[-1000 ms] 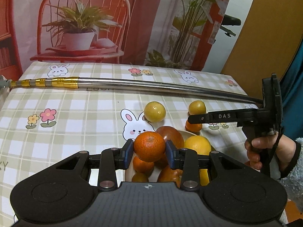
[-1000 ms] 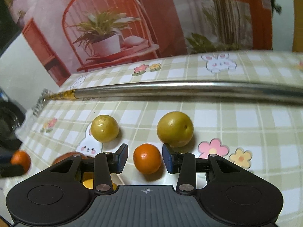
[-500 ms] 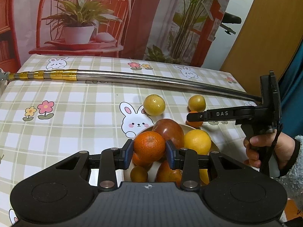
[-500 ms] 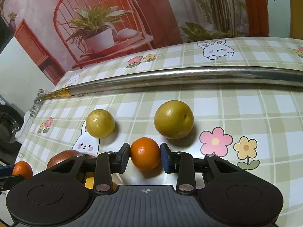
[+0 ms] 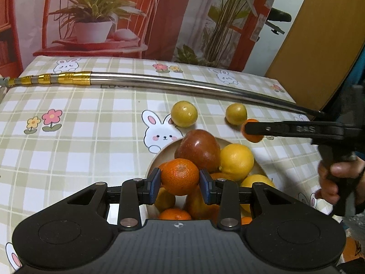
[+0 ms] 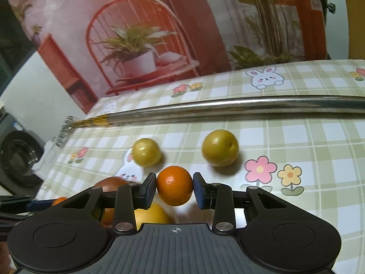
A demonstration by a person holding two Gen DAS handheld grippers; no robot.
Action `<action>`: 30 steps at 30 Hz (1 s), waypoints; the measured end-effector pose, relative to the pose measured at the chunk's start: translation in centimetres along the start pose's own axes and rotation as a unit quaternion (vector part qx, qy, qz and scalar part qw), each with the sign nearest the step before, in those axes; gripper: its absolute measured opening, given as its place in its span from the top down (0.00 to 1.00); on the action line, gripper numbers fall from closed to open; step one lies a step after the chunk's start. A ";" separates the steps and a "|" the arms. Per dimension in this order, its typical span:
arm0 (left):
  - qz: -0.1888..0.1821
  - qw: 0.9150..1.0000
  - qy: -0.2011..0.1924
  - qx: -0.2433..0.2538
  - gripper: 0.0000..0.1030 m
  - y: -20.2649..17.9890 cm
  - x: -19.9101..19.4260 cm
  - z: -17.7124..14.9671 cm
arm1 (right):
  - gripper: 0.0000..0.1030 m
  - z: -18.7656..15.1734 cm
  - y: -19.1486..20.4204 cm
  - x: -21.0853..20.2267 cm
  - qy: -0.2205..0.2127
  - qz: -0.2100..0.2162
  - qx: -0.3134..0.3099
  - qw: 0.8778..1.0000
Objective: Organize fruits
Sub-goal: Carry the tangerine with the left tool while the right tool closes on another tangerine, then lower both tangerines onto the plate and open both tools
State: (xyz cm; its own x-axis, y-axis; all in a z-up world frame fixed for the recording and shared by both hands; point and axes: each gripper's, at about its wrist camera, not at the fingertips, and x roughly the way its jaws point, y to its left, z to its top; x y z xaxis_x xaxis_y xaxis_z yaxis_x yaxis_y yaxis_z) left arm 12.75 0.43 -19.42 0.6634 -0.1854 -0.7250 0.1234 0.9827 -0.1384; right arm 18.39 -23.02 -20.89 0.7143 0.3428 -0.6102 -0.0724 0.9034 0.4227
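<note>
My left gripper (image 5: 180, 183) is shut on an orange mandarin (image 5: 180, 176) and holds it over the pale bowl (image 5: 157, 157). The bowl holds a red apple (image 5: 198, 150), a lemon (image 5: 236, 161) and several more fruits. My right gripper (image 6: 175, 189) is shut on a small orange (image 6: 175, 186), lifted off the cloth; it also shows in the left wrist view (image 5: 251, 134). Two yellow-green fruits lie on the cloth: one on the left (image 6: 146, 152) and one on the right (image 6: 220, 148), also in the left wrist view (image 5: 184, 113) (image 5: 236, 113).
A long steel pole with a gold end (image 5: 159, 83) lies across the table behind the fruits, also in the right wrist view (image 6: 228, 110). The checked tablecloth (image 5: 68, 141) covers the table. A printed backdrop stands at the far edge.
My right gripper closed on the small orange and lifted it off the cloth toward the bowl. My left gripper lowered the mandarin closer to the bowl.
</note>
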 end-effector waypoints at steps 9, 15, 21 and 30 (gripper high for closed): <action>0.004 1.000 0.013 0.009 0.62 -0.1 0.3 -0.6 | 0.69 -1.6 3.2 -2.5 0.007 0.036 -0.051 0.998; 0.006 1.000 0.013 0.009 0.62 -0.1 0.5 -0.6 | 0.69 -2.6 4.5 -2.7 0.020 0.044 -0.067 0.997; 0.010 1.000 0.017 0.005 0.62 0.2 0.8 -0.5 | 0.69 -3.2 4.9 -2.6 0.030 0.048 -0.073 0.996; 0.006 1.000 0.017 -0.006 0.62 0.3 1.1 -0.4 | 0.69 -3.5 5.8 -2.2 0.045 0.049 -0.092 0.994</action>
State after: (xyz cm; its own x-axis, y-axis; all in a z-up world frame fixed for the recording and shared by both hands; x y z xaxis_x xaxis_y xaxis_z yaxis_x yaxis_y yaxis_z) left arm 13.22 0.55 -20.54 0.6393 -0.1737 -0.7491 0.1068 0.9848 -0.1372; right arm 13.95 -17.66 -19.41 0.6333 0.4460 -0.6325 -0.2708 0.8933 0.3587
